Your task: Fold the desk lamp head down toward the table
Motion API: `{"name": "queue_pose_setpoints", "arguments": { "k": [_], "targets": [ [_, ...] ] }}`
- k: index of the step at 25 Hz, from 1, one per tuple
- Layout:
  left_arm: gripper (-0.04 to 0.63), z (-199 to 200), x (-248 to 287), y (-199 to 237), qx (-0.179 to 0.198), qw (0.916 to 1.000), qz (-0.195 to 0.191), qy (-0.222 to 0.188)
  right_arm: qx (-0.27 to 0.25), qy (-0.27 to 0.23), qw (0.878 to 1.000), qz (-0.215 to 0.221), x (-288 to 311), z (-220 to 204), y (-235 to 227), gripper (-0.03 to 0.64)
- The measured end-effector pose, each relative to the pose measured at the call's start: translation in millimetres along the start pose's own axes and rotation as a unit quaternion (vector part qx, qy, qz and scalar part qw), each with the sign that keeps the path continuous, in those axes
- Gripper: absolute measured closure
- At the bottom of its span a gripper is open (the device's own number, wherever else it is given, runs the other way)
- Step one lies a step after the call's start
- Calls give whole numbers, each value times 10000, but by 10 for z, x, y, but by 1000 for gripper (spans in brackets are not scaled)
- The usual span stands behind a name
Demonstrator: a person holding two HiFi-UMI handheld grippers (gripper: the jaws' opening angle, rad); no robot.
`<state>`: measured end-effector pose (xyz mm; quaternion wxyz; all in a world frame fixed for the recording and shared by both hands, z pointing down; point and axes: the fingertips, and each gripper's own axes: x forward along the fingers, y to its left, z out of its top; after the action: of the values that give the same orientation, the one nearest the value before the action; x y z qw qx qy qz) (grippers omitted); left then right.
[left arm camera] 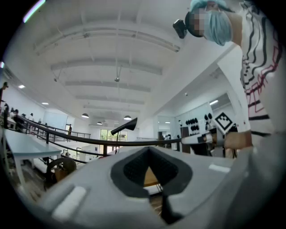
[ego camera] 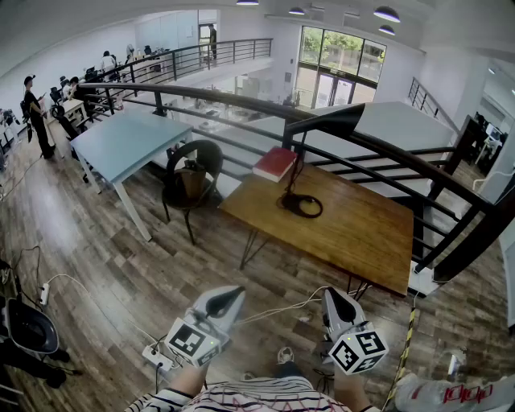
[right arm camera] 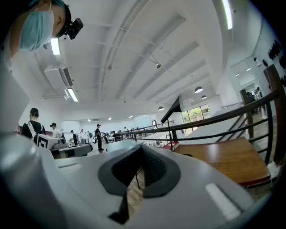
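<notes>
One lamp (ego camera: 336,118), thin stem hard to trace against railing (ego camera: 201,91), one red book (ego camera: 275,163) beside it on counter (ego camera: 362,233), left claw (ego camera: 235,294) and right claw (ego camera: 331,296) both clenched, empty.

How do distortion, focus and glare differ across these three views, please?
Head view: fisheye bows the railing into an arc, windows bright. Left gripper view: shut left tongs loom blurred, corners vignetted black. Right gripper view: ceiling strip light glares, wooden table fairly sharp.
</notes>
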<state>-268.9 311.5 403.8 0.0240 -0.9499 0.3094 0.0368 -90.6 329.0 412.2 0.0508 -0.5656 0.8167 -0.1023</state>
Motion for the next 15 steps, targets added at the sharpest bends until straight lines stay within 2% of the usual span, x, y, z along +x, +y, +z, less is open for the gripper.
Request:
{"name": "queue_pose_setpoints", "arguments": {
  "k": [7, 8, 9, 10, 11, 12, 15],
  "targets": [
    [592, -6, 245, 94, 68, 9998, 168, -53, -127, -19, 9998, -136, 99, 148, -257, 614],
    [591, -13, 315, 107, 49, 9998, 156, -70, -157, -22, 9998, -117, 139, 159, -309, 588],
    [591, -24, 394, 120, 24, 9999, 141, -79, -176, -22, 9998, -98, 184, 170, -365, 517],
    [548, -43, 480, 135, 7, 9999, 130, -74, -186, -23, 9998, -83, 229, 186, -423, 482],
    [476, -68, 569, 152, 11, 9999, 128, -52, -186, -24, 9998, -68, 274, 204, -482, 480],
    [443, -95, 658, 169, 27, 9999, 128, -14, -174, -24, 9998, -54, 319, 224, -541, 477],
    [440, -150, 942, 217, 42, 9999, 117, 71, -162, -28, 9999, 14, 459, 296, -740, 379]
  ]
}}
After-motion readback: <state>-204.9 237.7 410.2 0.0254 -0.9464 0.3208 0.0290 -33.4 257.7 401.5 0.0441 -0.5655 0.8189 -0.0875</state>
